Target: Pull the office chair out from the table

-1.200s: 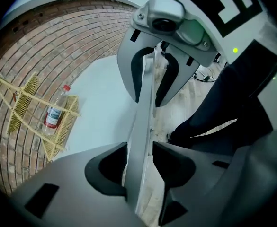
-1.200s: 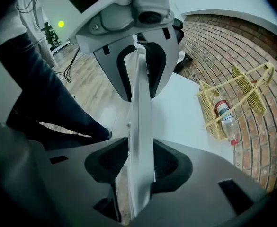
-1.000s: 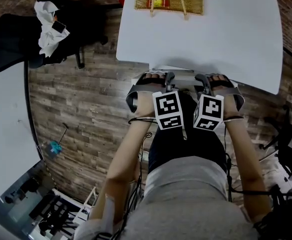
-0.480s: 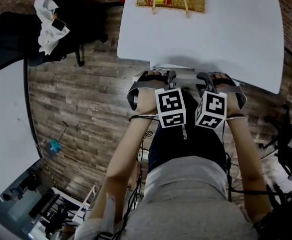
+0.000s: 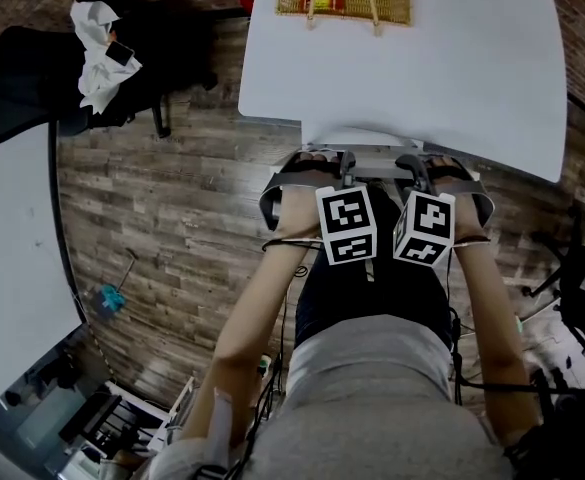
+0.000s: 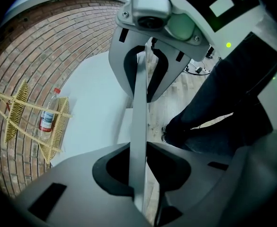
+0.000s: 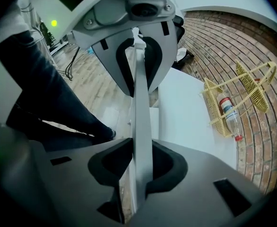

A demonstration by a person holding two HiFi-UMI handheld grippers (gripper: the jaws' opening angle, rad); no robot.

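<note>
At the far left of the head view a second white table (image 5: 12,248) runs along the frame edge. Above it stands a black chair (image 5: 32,83) draped with a white cloth (image 5: 97,53). On the plank floor (image 5: 172,198) below them lies a small blue object (image 5: 110,296), too small to identify. Towards the middle, the person's bare forearms reach forward and down to the office chair (image 5: 377,155). Its pale grey top rim lies just beside the near edge of the white table (image 5: 422,68), between the person and the tabletop. The left gripper (image 5: 343,161) is clenched on the left part of that rim. In the left gripper view its dark pads (image 6: 117,167) press against both sides of the thin grey rim (image 6: 139,108), which runs straight on into the other gripper ahead. The right gripper (image 5: 413,164) grasps the same rim just beside it. In the right gripper view its jaws are closed against the grey strip (image 7: 140,112), with the person's dark trouser leg (image 7: 48,103) to one side. At the table's far edge sits a wicker basket (image 5: 344,3) holding a clear bottle (image 7: 228,112) with a red cap. Brick wall (image 7: 252,46) shows beyond it.
</note>
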